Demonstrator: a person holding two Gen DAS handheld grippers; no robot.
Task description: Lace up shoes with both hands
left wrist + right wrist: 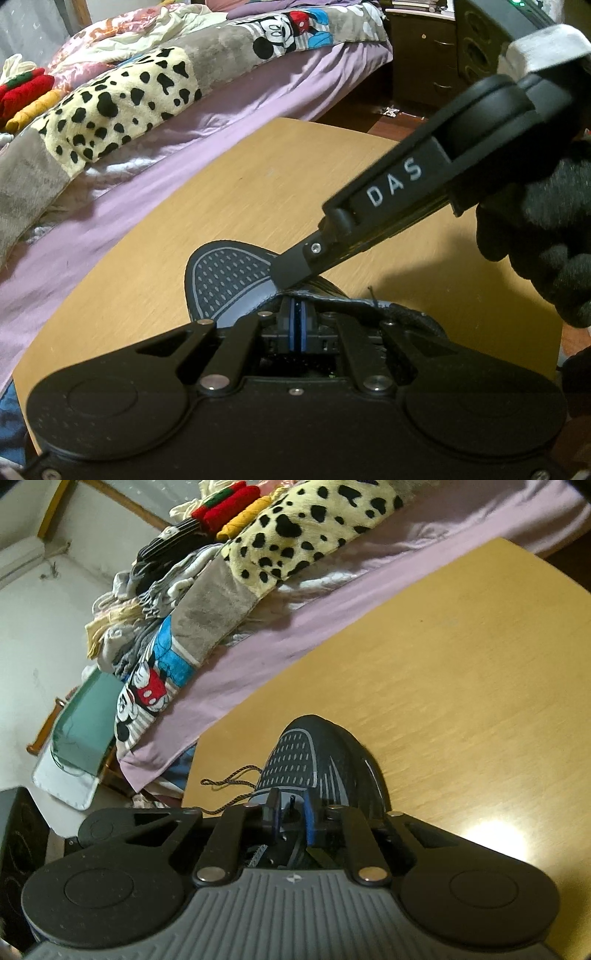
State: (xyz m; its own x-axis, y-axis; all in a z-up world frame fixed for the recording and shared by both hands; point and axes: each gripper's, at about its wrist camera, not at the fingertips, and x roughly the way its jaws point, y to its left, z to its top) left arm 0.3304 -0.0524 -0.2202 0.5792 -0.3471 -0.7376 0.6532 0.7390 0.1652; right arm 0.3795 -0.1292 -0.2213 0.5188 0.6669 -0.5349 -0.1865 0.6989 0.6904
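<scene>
Left gripper (297,317): pads shut tight at the shoe (229,280) collar, seemingly steadying it.
Right gripper (290,812): jaws narrow, a dark lace tip (291,805) between them; contact unclear.

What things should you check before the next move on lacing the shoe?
1. Shoe sits flat on the table, away from the edge: ok.
2. Left gripper is shut at the shoe's collar: ok. Whether it pinches the collar or a lace: cannot tell.
3. Right gripper has a thin dark lace tip standing between its nearly closed pads; a firm pinch: cannot tell.
4. Loose lace lies off the shoe's side on the table, not snagged on either gripper: ok.
5. The eyelet to thread next is hidden behind the grippers: cannot tell.
</scene>
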